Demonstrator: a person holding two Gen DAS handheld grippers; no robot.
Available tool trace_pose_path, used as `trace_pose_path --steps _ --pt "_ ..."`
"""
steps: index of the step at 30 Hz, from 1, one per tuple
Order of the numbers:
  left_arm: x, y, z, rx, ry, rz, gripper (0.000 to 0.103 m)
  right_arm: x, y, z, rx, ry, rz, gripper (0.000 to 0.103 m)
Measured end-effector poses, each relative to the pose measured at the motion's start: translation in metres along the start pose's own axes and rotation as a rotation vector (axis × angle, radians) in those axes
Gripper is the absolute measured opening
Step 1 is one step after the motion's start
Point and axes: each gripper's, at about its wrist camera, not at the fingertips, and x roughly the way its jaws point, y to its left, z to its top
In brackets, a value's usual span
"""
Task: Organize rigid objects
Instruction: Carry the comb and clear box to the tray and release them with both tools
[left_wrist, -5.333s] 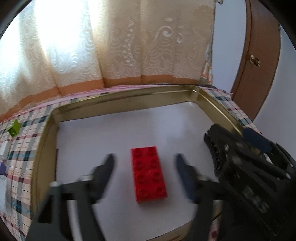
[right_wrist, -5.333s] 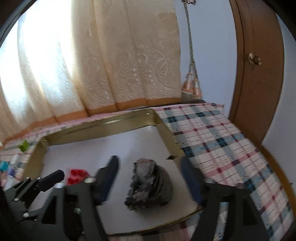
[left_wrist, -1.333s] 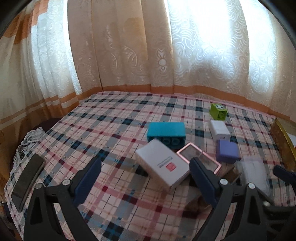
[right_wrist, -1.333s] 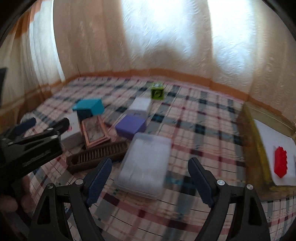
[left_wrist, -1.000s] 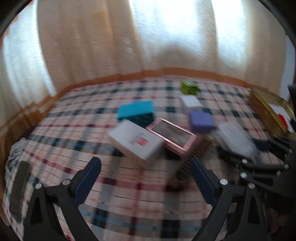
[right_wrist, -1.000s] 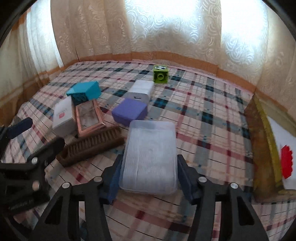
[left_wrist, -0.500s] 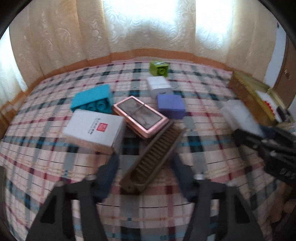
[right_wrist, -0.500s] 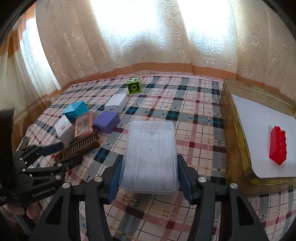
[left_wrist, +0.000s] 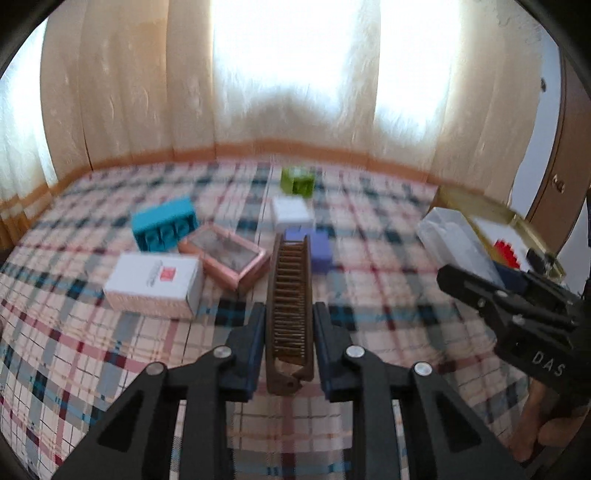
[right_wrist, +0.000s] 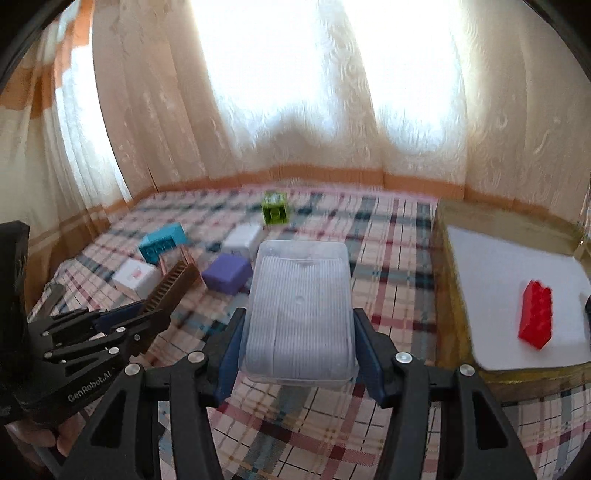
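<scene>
The gold tray, at the right of the right wrist view, held a red brick on its white liner, and both loads were judged bound for it. To do this step well, each should be carried level, kept clear of the rim, and set on bare liner apart from the brick. The right gripper, angled downward at lower centre, was clamped on the clear plastic box, which was off the plaid cloth. The left gripper, likewise tilted down, had its jaws closed on the brown comb, which projected forward along the fingers. The purple block and other items lay beyond on the cloth.
</scene>
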Motion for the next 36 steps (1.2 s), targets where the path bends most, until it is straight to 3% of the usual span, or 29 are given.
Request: trace_pose_path --steps 6,15,27,36 --pt "-0.007 -0.018 0.006 -0.006 -0.069 0.006 0.023 -0.025 -0.005 0.008 -0.011 -0.131 -0.017 0.058" --pt "-0.003 -0.062 0.023 0.041 -0.127 0.028 0.023 -0.052 -0.049 0.013 0.041 -0.231 -0.091 0.058" --pt "0.006 -0.118 0.042 0.077 -0.168 -0.036 0.023 -0.07 -0.114 0.013 0.169 -0.257 -0.154 0.058" --pt "0.02 -0.17 0.053 0.095 -0.166 -0.083 0.023 -0.084 -0.155 0.011 0.161 -0.277 -0.298 0.058"
